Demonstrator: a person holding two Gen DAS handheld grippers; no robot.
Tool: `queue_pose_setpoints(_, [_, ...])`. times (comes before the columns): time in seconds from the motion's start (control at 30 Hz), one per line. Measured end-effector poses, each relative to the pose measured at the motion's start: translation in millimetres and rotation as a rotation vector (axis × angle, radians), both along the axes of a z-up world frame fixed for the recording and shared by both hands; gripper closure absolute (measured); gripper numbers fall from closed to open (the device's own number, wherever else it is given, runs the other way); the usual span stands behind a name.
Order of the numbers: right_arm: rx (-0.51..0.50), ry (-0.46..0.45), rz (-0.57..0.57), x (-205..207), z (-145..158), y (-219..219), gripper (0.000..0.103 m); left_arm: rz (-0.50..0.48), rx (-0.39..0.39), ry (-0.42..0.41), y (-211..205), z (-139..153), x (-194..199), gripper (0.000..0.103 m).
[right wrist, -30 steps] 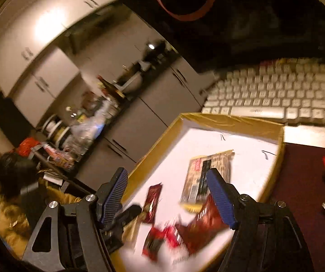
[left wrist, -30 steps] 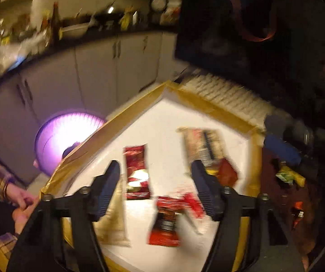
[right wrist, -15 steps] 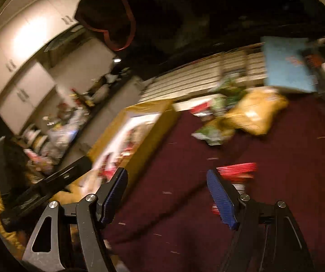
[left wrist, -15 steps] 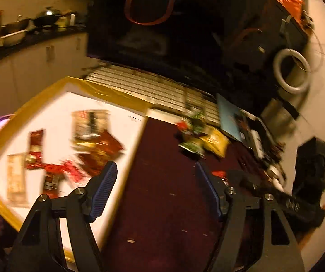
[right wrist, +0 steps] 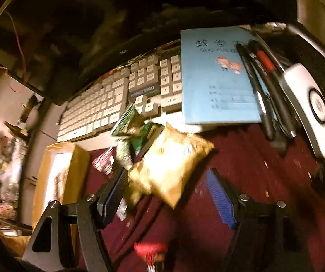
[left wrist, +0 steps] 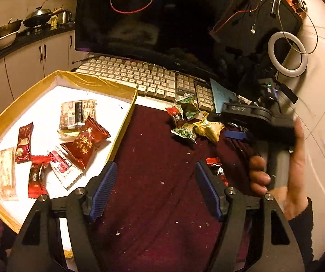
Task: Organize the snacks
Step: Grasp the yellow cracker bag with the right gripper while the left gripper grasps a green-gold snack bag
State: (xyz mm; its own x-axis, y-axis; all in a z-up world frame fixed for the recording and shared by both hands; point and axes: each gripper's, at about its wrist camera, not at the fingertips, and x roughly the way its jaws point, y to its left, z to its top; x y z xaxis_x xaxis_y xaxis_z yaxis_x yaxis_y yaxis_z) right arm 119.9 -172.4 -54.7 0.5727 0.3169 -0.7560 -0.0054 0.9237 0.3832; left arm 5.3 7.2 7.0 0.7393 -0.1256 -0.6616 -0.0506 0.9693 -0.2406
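- Your left gripper (left wrist: 156, 187): jaws spread, nothing between them, poised over the bare dark red cloth (left wrist: 153, 204) just off the tray's right wall.
- Your right gripper (right wrist: 167, 195): jaws spread, hanging over the loose snacks; the gold packet (right wrist: 169, 165) shows between the fingers, though you cannot tell from this blurred view whether either pad touches it.
- Your right hand (left wrist: 284, 170): wrapped round the handle, at the right edge of the cloth.
- Gold-edged tray (left wrist: 94, 82): at the left edge of the cloth, white floor, holding several red packets (left wrist: 85, 144), a pale bar and a printed flat pack (left wrist: 77, 113).
- Loose snacks: green packets (right wrist: 139, 133) and gold packet heaped at the far edge of the cloth, against the keyboard (left wrist: 139, 77).
- Red packet (left wrist: 216, 168): alone, near the right finger of the left gripper.
- Blue booklet (right wrist: 216, 79): resting on the keyboard's right end.
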Motion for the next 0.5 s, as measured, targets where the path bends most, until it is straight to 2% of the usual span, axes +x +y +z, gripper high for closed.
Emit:
queue_pose_setpoints(0.1, [0.07,0.031,0.007,8.4,-13.9,1.8,0.029,-0.012,0.052,-0.01,-8.5,-0.1,2.3,0.033])
queue_pose_setpoints(0.13, [0.066,0.029,-0.002,10.1,-15.5,3.5,0.029,-0.009,0.059,-0.012,-9.8,-0.5,2.6,0.033])
queue_pose_setpoints(0.3, [-0.073,-0.014,0.001,12.4,-14.9,19.8,0.031,-0.035,0.042,0.001,-11.7,-5.8,5.2,0.033])
queue_pose_setpoints(0.33, [-0.122,-0.016,0.008,11.7,-14.7,25.0,0.035,-0.036,0.047,0.001,-12.3,-5.6,5.5,0.033])
queue_pose_setpoints(0.37, [-0.156,-0.016,0.001,9.8,-16.0,27.9,0.044,-0.039,0.049,0.001,-12.6,-5.4,5.9,0.033])
queue_pose_setpoints(0.4, [-0.159,-0.018,0.005,6.6,-16.3,27.6,0.055,-0.049,0.046,-0.001,-12.5,-5.2,6.3,0.033])
queue_pose_setpoints(0.5, [-0.105,-0.026,0.051,-12.8,-16.3,17.8,0.066,-0.071,0.001,0.002,-7.7,-4.4,10.9,0.033])
